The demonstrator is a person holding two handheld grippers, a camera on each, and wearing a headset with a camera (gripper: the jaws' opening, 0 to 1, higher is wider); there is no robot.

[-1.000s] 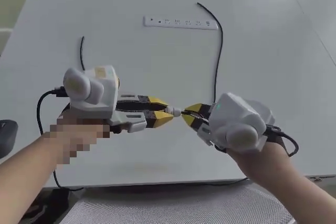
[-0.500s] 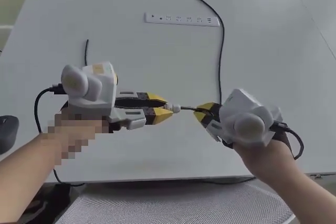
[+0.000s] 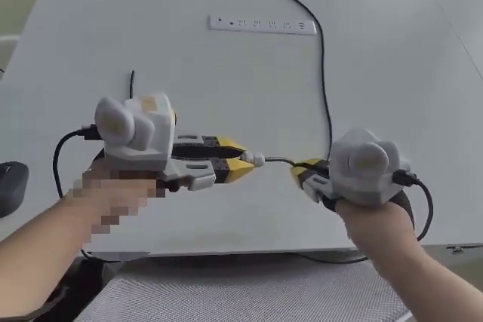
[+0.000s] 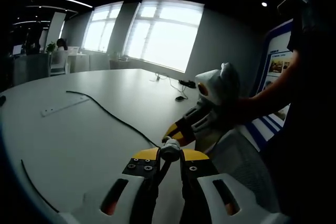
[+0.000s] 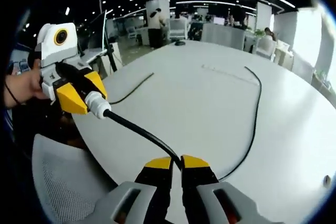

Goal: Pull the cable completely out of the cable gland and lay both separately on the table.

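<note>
My left gripper (image 3: 243, 162) is shut on a small white cable gland (image 3: 253, 159), held above the table's front part. A black cable (image 3: 277, 160) runs out of the gland to my right gripper (image 3: 300, 169), which is shut on it a short way off. In the left gripper view the gland (image 4: 170, 149) sits between my shut jaws, with the right gripper (image 4: 176, 132) just beyond. The right gripper view has the cable (image 5: 137, 127) stretching from my right gripper (image 5: 177, 160) to the gland (image 5: 97, 104) in the left gripper (image 5: 86, 98).
A white power strip (image 3: 262, 26) lies at the far side of the white table (image 3: 226, 73), its long black lead (image 3: 324, 81) curving toward me. A short black cable (image 3: 132, 84) lies at the left. A dark object (image 3: 11, 186) sits at the left edge. A mesh chair seat (image 3: 226, 292) is below.
My right gripper has moved right, away from the left one, and a longer stretch of black cable now shows between the gland and its jaws.
</note>
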